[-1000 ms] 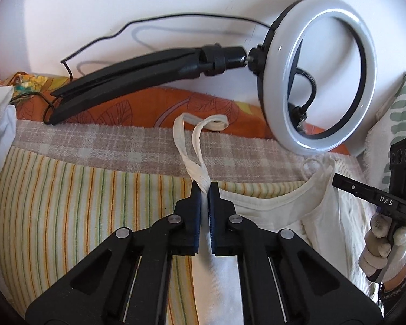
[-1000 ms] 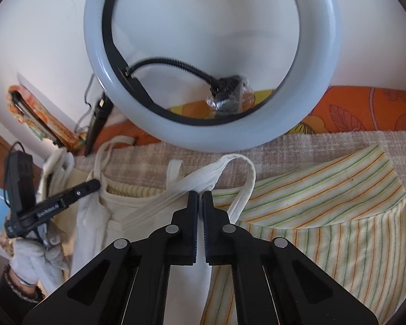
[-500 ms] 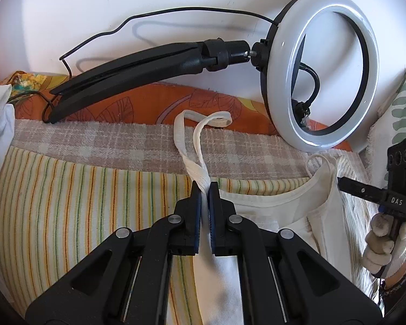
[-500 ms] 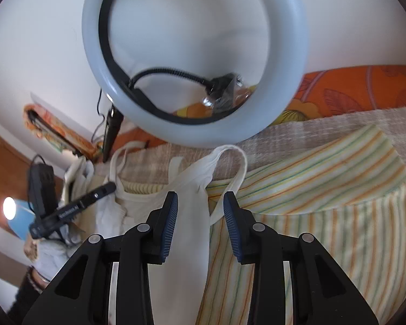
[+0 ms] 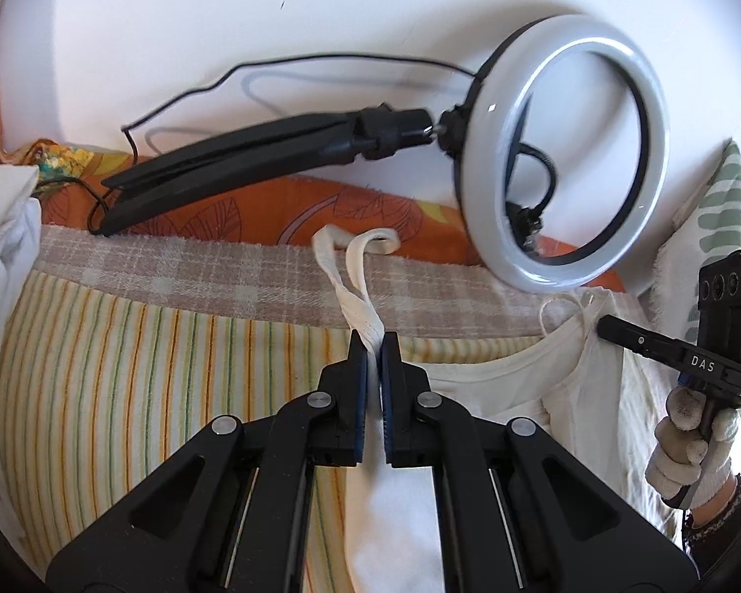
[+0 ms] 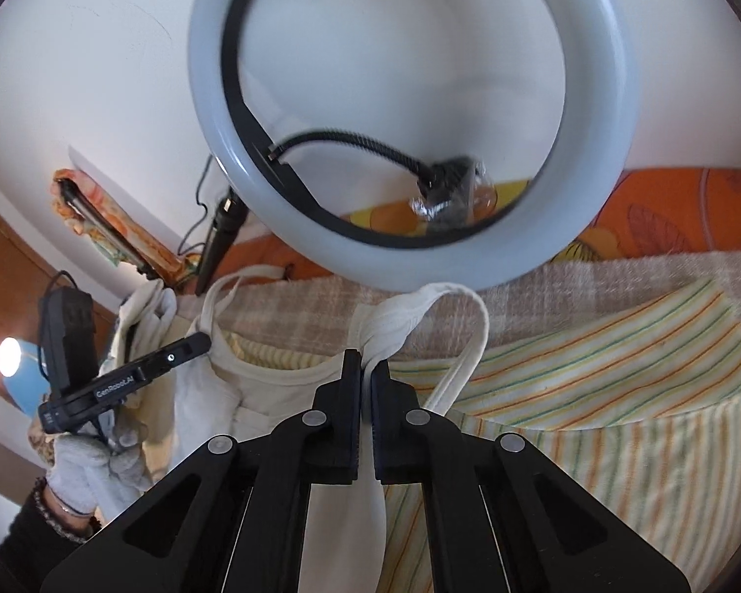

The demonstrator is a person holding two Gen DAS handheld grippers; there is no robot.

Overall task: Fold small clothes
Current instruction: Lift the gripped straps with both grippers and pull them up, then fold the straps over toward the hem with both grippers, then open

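While I hold one shoulder strap in each gripper, the cream sleeveless cotton top (image 5: 494, 385) lies spread on the yellow striped towel (image 5: 123, 370) that covers the bed, its neckline toward the white wall. My left gripper (image 5: 374, 346) is clenched on the left strap (image 5: 355, 286), which loops out past its tips onto the beige checked cloth (image 5: 197, 276). My right gripper (image 6: 365, 363) is likewise clamped on the right strap (image 6: 420, 306), bunched between its blue pads, with the loop arching just beyond the tips and under the white ring light (image 6: 380, 148) leaning on the wall.

I judge this to be the start of a fold: both top corners are secured, the body of the garment trails back under and between my two grippers, and nothing is doubled over yet. The next move calls for lifting both straps together, keeping them level and evenly apart so the cloth stays flat, then carrying them toward the hem. The ring light sits close above, so I should keep low.
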